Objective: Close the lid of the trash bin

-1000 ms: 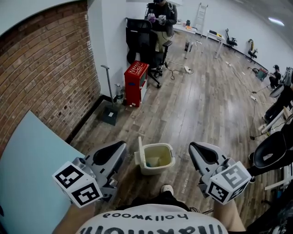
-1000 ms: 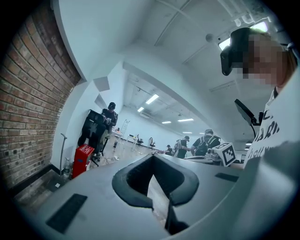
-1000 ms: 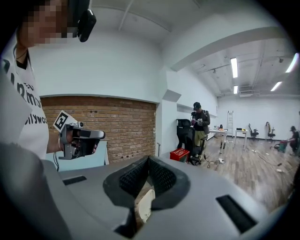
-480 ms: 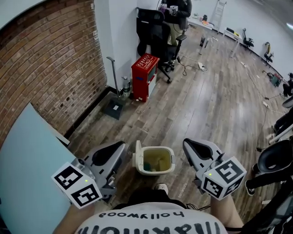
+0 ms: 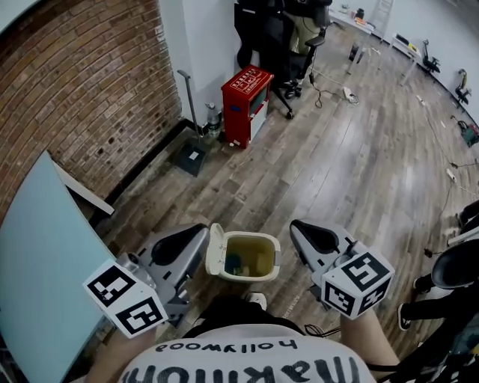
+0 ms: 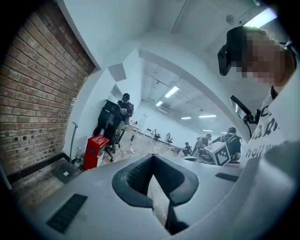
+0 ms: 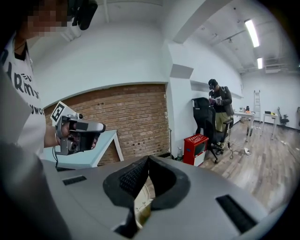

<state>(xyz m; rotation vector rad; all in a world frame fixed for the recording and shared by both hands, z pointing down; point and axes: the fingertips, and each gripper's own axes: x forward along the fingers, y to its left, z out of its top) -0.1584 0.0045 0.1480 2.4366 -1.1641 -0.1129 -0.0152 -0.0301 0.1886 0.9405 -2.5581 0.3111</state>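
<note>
Brick wall (image 5: pixel 90 97), grey wood-plank floor (image 5: pixel 359 164), red cabinet (image 5: pixel 245 105), black office chair (image 5: pixel 258 30), ceiling strip lights (image 7: pixel 251 29)

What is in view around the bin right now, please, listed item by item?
cream plastic trash bin: one, cream, on the wooden floor between the grippers; its lid stands open at its left
red metal cabinet: one, red, by the white wall
black office chair: one, black, behind the cabinet
dark long-handled dustpan: one, dark grey, at the foot of the brick wall
pale blue board: one, far left
person: one, dark clothes, far end
left gripper, right gripper: two, grey, shut, empty
</note>
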